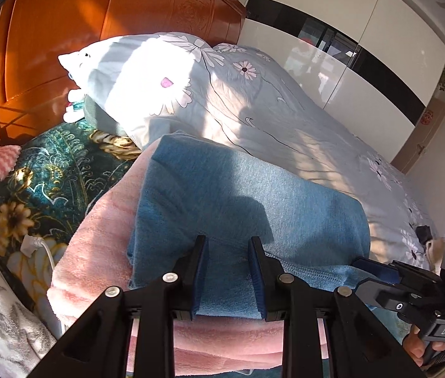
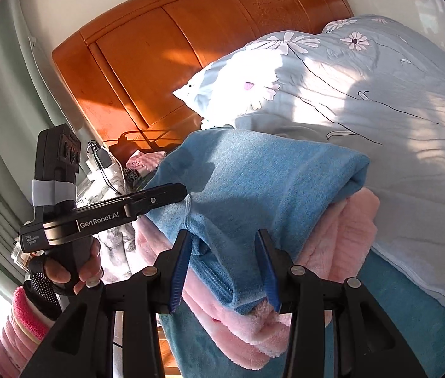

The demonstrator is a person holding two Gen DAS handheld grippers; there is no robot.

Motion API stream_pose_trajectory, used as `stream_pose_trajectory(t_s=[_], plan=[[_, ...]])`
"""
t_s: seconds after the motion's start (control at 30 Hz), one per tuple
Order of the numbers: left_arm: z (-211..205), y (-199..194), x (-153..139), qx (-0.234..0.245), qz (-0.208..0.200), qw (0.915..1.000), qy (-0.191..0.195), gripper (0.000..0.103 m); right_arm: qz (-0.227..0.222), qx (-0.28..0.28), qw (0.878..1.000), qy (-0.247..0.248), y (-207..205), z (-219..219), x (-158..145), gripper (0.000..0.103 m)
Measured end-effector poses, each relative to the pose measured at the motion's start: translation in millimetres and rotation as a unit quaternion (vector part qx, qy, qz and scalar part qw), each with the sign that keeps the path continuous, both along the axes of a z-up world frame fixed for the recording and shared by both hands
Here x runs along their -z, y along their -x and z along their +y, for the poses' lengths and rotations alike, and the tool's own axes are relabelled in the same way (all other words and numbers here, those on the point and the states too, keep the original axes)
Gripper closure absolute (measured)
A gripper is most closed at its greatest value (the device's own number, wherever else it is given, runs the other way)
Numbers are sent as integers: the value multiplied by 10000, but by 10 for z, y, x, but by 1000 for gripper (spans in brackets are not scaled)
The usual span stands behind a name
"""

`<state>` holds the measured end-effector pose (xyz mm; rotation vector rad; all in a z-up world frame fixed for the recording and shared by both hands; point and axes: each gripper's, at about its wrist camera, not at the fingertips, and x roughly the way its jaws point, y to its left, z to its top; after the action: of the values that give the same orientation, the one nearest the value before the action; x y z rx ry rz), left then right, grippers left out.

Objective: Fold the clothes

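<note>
Lay folded: blue fleece garment (image 1: 247, 195) atop pink fleece stack (image 1: 96, 245) on bed, long axis crosswise to both grippers, near hem between parted, empty jaws of left gripper (image 1: 228, 271) and right gripper (image 2: 222, 271) alike, neither nearer.

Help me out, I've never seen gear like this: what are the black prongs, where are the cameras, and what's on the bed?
No robot here: a person holds a hand-held gripper in each hand, each carrying a wide-angle camera that looks along its two fingers. One picture comes from the left hand-held gripper, the other from the right hand-held gripper; each view also catches the other tool. Both are open, their fingers astride a folded blue towel without clamping it. The towel lies on folded pink fleece. Behind are a flowered quilt and a wooden headboard.
</note>
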<state>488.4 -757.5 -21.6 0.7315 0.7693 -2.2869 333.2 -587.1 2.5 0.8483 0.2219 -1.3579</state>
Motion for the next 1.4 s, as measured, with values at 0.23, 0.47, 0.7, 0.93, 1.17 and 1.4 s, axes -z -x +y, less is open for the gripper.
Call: stream_pose_trajectory(t_s=[0.23, 0.47, 0.7, 0.93, 1.17, 1.4], plan=[[311, -53, -62, -213, 44, 9993, 293, 52, -93, 221, 9997, 41, 24, 250, -99, 60], [549, -52, -60, -298, -229, 9981, 482, 35, 334, 273, 9989, -184, -103, 452, -46, 48], [658, -85, -18, -172, -358, 9985, 377, 24, 460, 421, 9972, -420, -246, 458, 2, 39], [724, -161, 94, -139, -463, 9985, 264, 16, 524, 481, 9951, -688, -378, 452, 124, 23], [786, -231, 232, -99, -563, 9983, 148, 15, 499, 584, 9936, -824, -427, 459, 210, 11], [843, -262, 367, -160, -681, 9975, 120, 7, 513, 682, 9913, -998, -447, 485, 311, 8]])
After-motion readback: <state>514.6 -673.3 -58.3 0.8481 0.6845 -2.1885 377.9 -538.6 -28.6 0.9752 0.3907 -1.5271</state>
